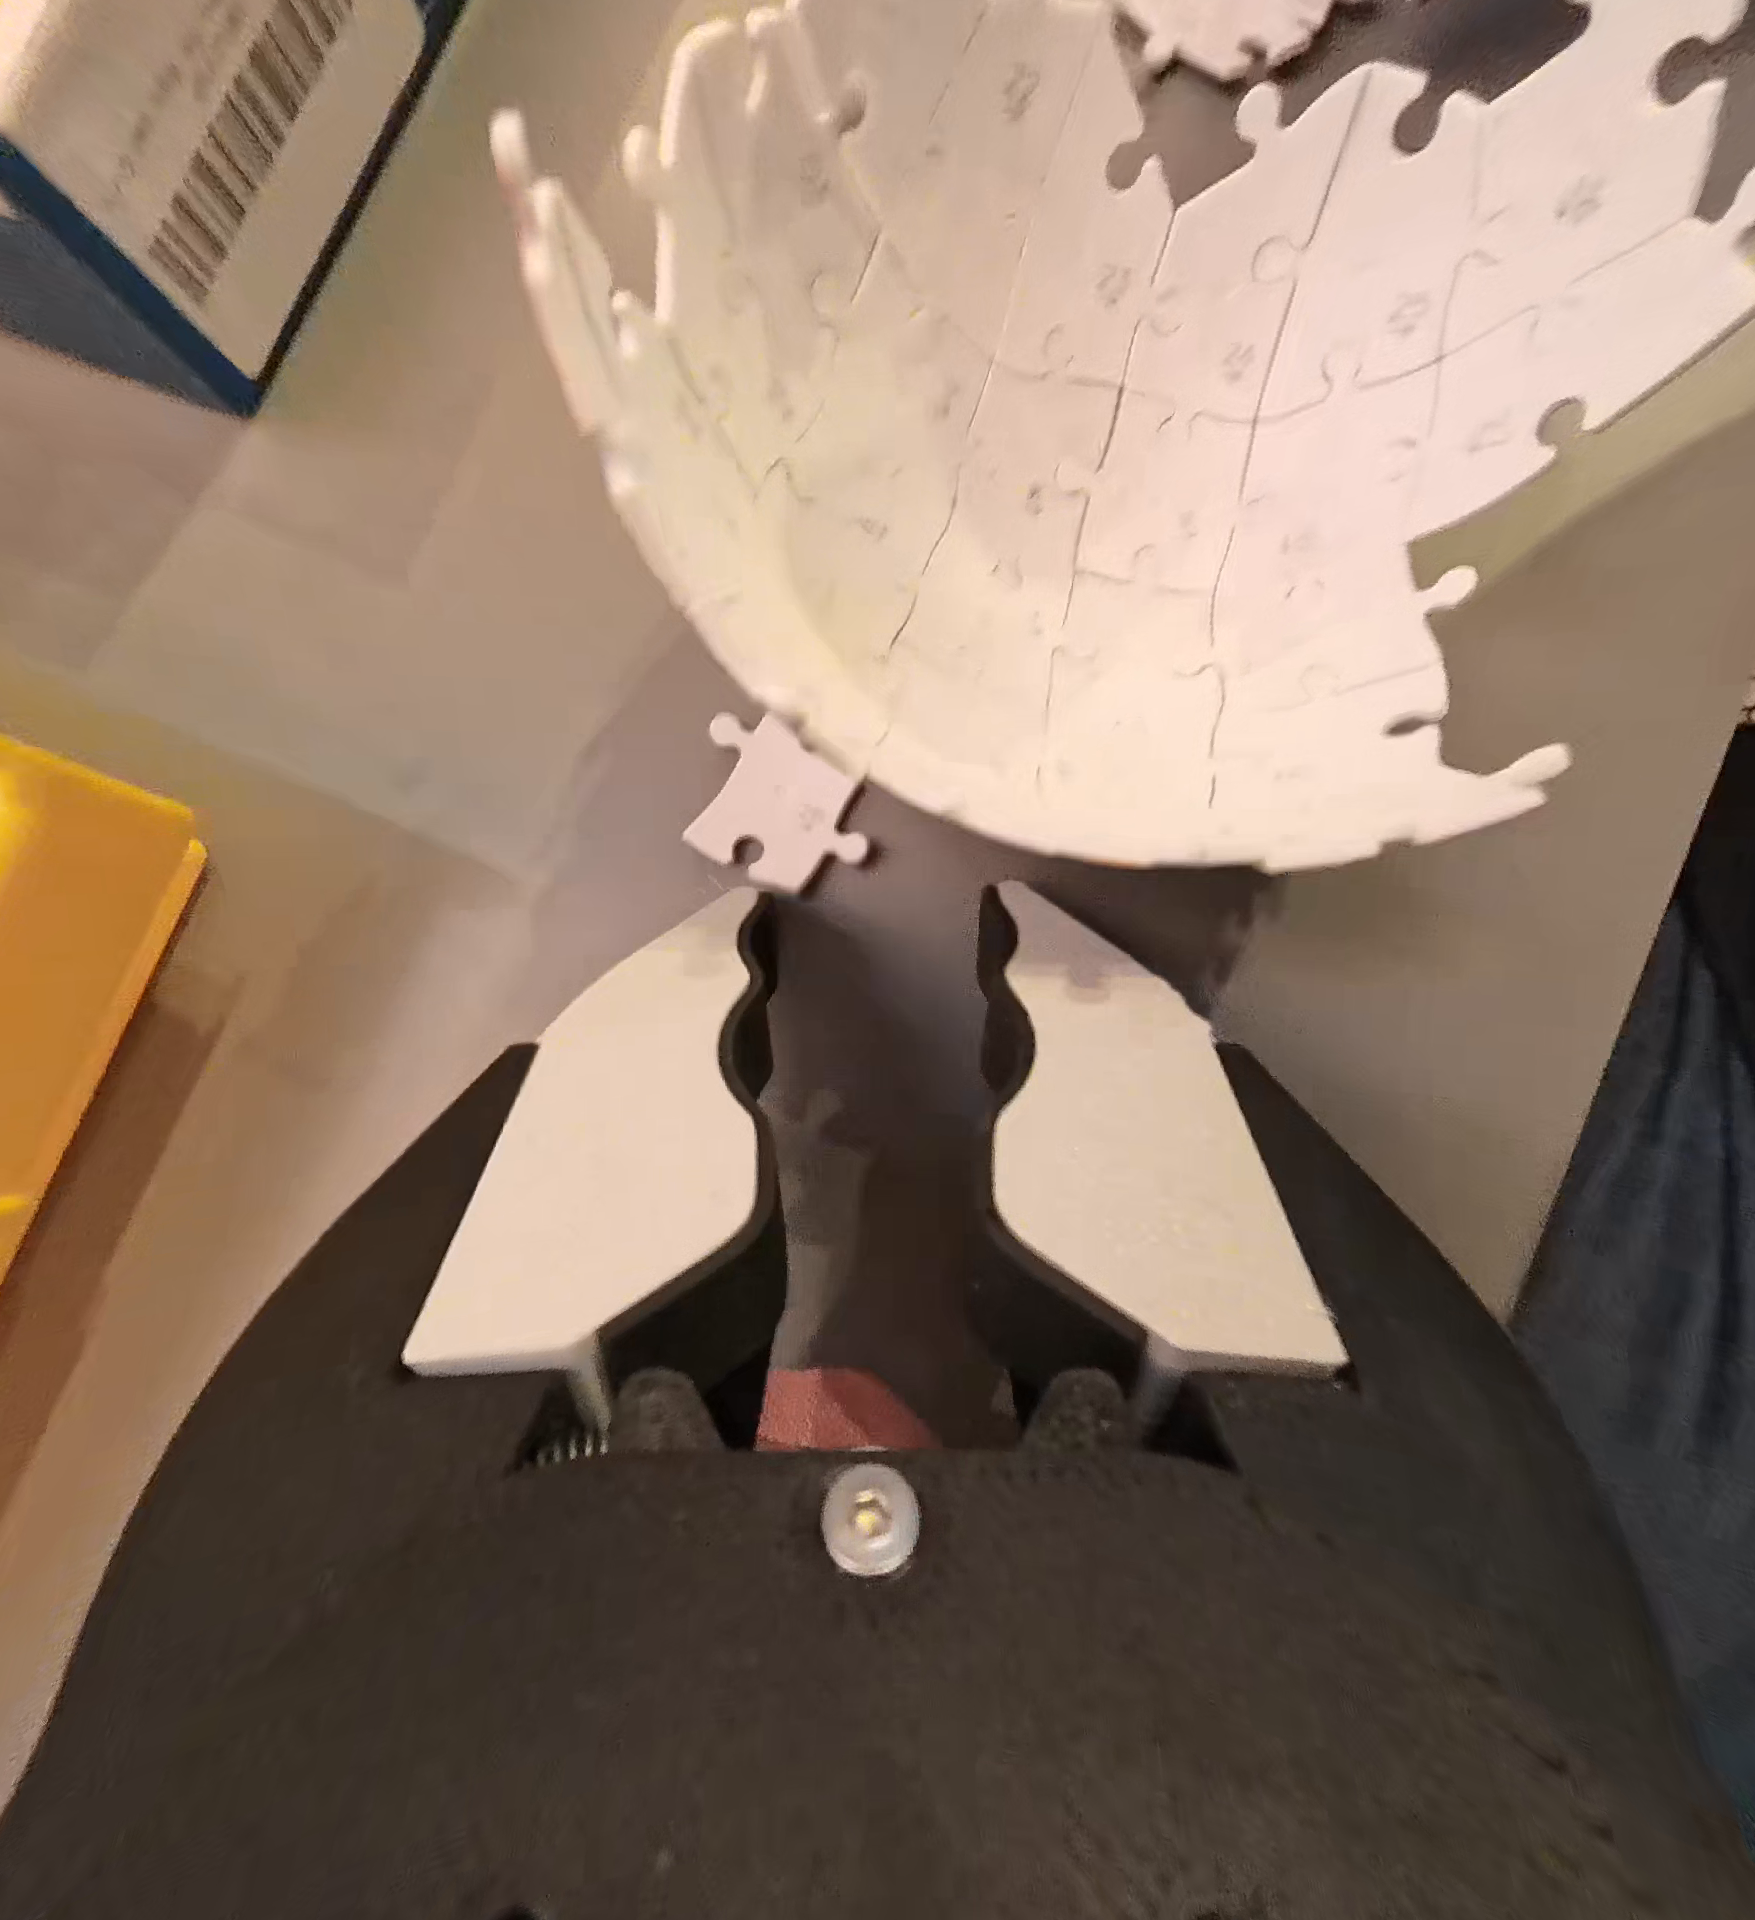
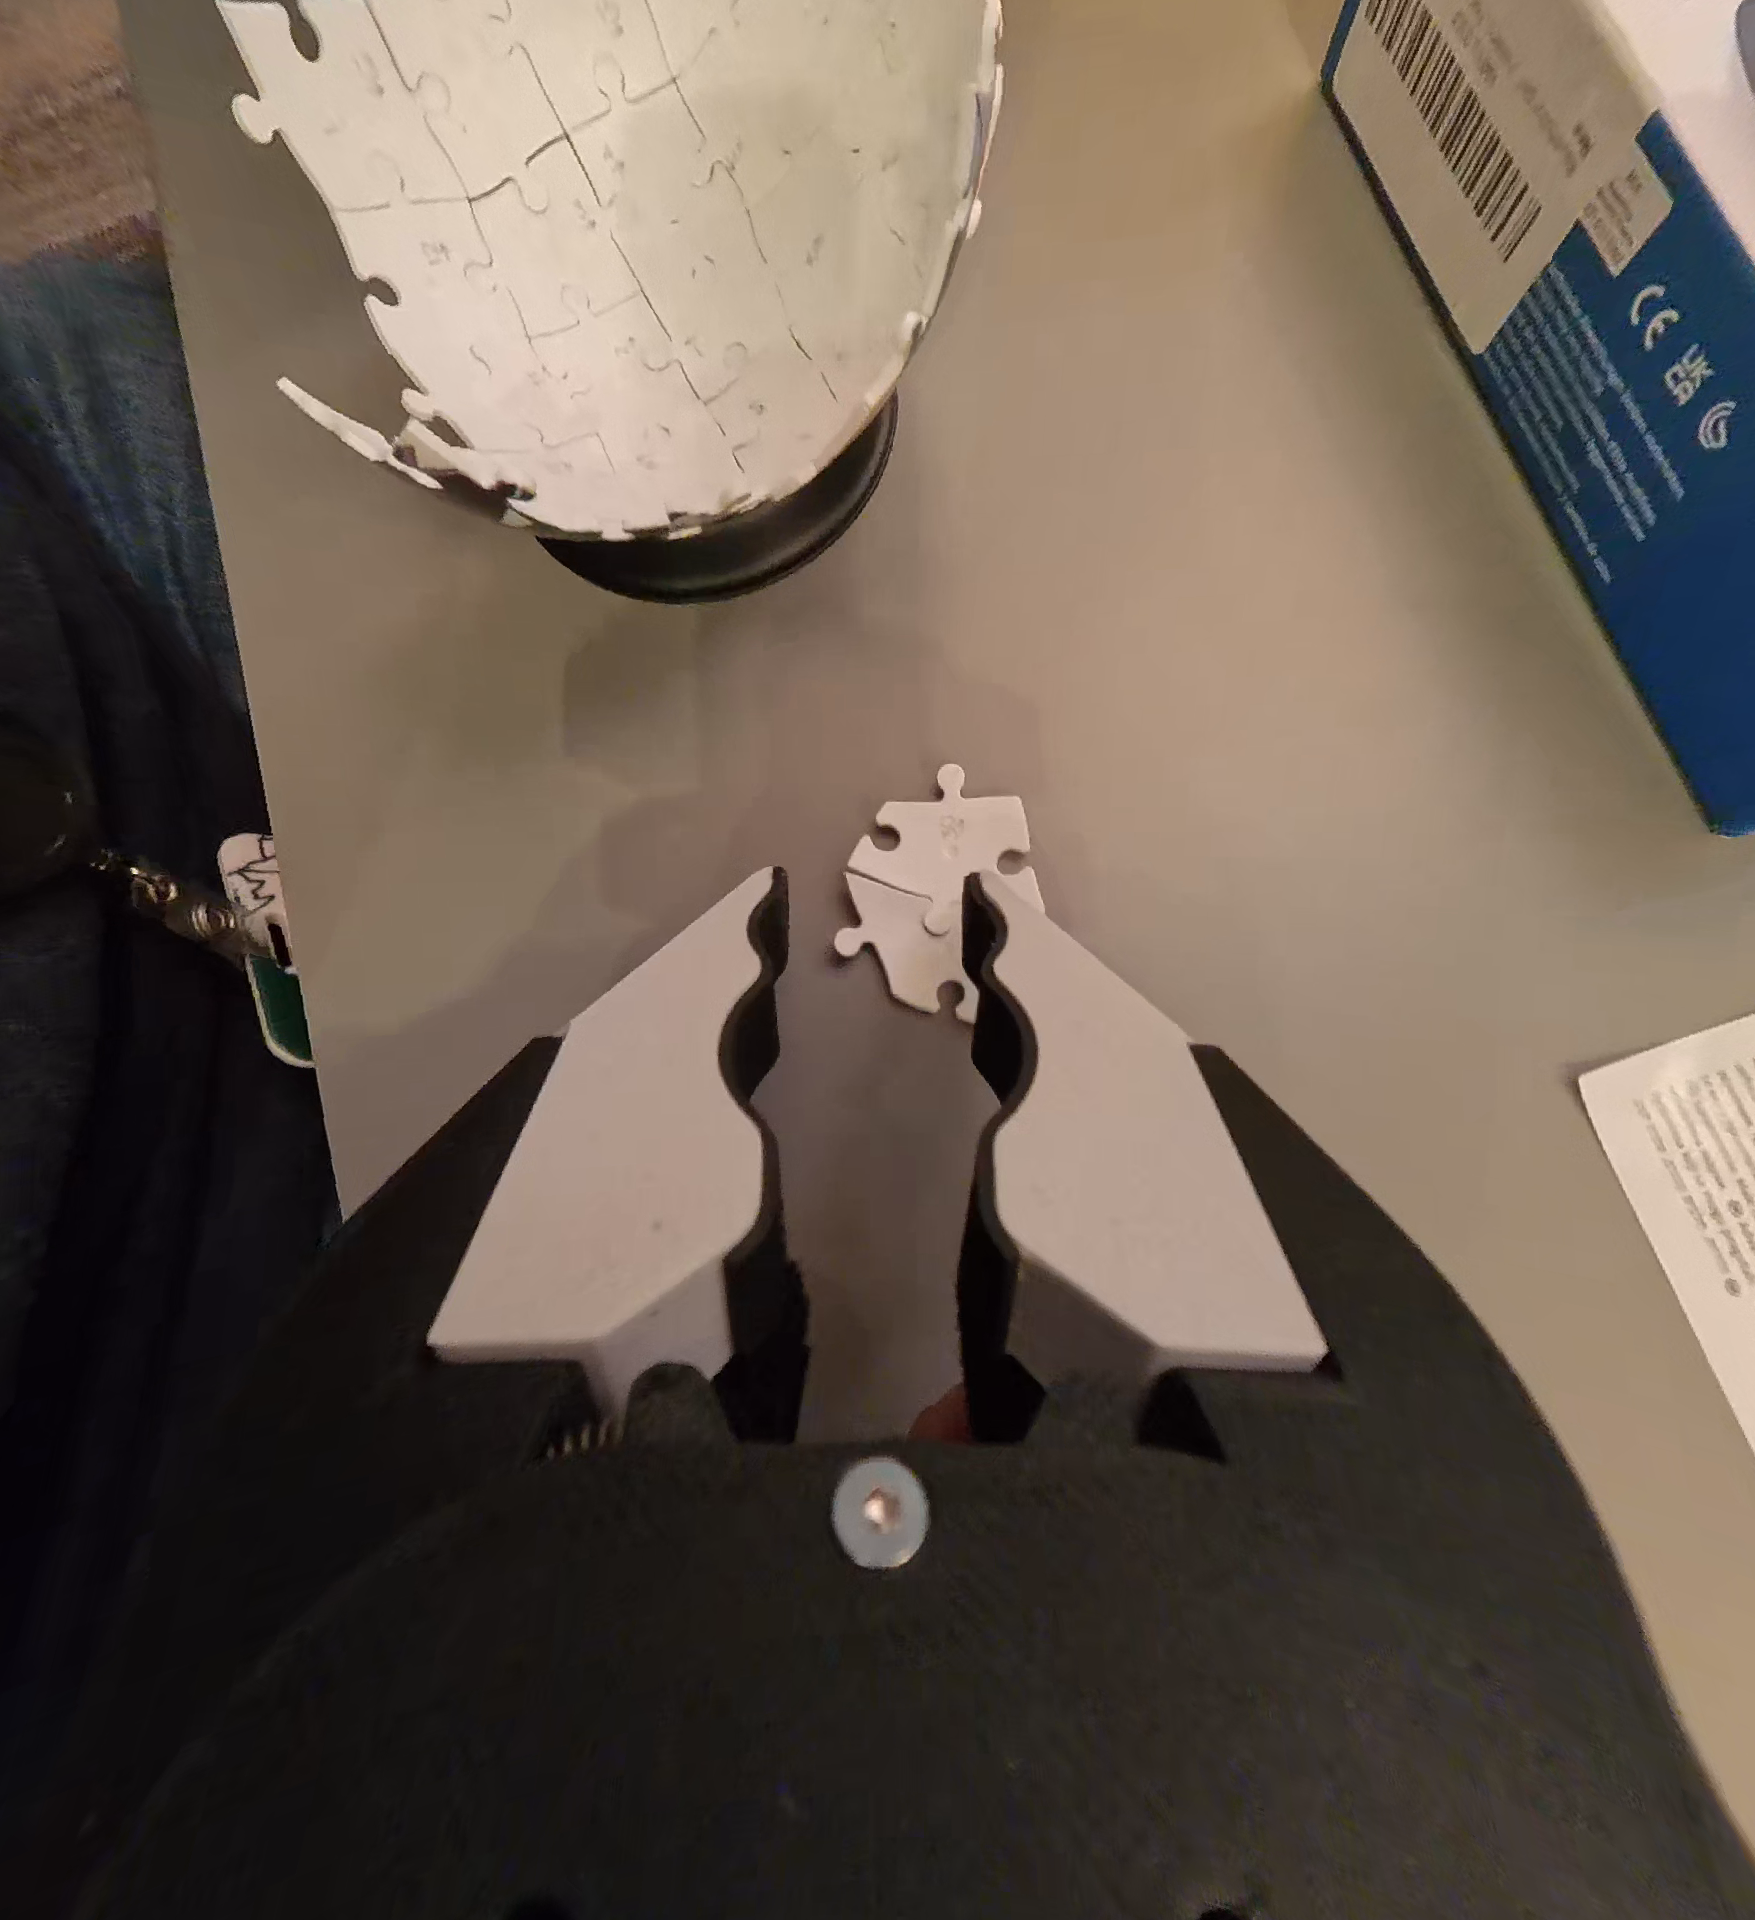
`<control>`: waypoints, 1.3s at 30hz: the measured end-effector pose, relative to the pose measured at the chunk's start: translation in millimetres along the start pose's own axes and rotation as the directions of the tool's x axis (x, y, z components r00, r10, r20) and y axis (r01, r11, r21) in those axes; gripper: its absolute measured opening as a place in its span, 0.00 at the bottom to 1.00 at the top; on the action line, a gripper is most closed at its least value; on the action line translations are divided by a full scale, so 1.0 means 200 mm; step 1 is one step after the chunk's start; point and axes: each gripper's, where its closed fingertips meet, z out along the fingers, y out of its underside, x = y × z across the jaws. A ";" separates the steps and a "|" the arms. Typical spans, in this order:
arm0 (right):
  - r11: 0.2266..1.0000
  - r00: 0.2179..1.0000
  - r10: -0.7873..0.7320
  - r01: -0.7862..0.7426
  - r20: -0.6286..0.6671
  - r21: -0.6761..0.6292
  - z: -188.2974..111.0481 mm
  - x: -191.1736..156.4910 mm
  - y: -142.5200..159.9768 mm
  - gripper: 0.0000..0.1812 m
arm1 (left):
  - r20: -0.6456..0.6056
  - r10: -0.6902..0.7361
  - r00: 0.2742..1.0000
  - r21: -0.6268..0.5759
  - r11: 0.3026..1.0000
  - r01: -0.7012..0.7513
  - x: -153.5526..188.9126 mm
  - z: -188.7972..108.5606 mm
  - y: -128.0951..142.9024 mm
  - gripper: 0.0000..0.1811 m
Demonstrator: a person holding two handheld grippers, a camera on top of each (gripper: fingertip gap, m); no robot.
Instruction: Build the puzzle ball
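The half-built white puzzle ball (image 1: 1112, 468) fills the top of the left wrist view, its hollow inside facing me. A loose white piece (image 1: 779, 805) lies on the table by its lower left edge. My left gripper (image 1: 878, 904) is open and empty, just below the ball. In the right wrist view the ball (image 2: 624, 249) sits on a black ring stand (image 2: 727, 551). Two joined white pieces (image 2: 940, 894) lie on the table. My right gripper (image 2: 873, 888) is open, its right finger (image 2: 1081, 1060) over the edge of those pieces.
A blue and white box (image 2: 1621, 343) lies at the right, also seen in the left wrist view (image 1: 125, 177). A yellow box (image 1: 11, 987) is at the left. A printed leaflet (image 2: 1746, 1247) lies at the right edge. A person's dark clothing (image 2: 52, 727) borders the grey table (image 2: 1216, 623). Some 20 centimetres of space lies between my two pairs of fingers.
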 end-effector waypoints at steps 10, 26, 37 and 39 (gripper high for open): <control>1.000 1.000 -0.007 0.008 -0.024 0.027 0.00 -0.01 -0.02 0.18 | 0.111 -0.040 0.993 -0.021 0.999 0.043 0.03 0.06 -0.09 0.30; 0.997 0.995 0.009 -0.002 -0.095 0.074 -0.11 0.07 0.01 0.17 | 0.311 -0.172 0.935 -0.013 0.983 0.185 0.04 0.18 -0.28 0.43; 0.995 0.995 0.007 0.003 -0.103 0.099 -0.16 0.07 0.01 0.16 | 0.281 -0.037 0.959 -0.107 0.992 0.070 -0.11 0.04 -0.08 0.24; 0.995 0.995 0.007 0.003 -0.104 0.099 -0.17 0.07 0.01 0.16 | 0.275 -0.021 0.961 -0.106 0.993 0.052 -0.12 0.06 -0.10 0.18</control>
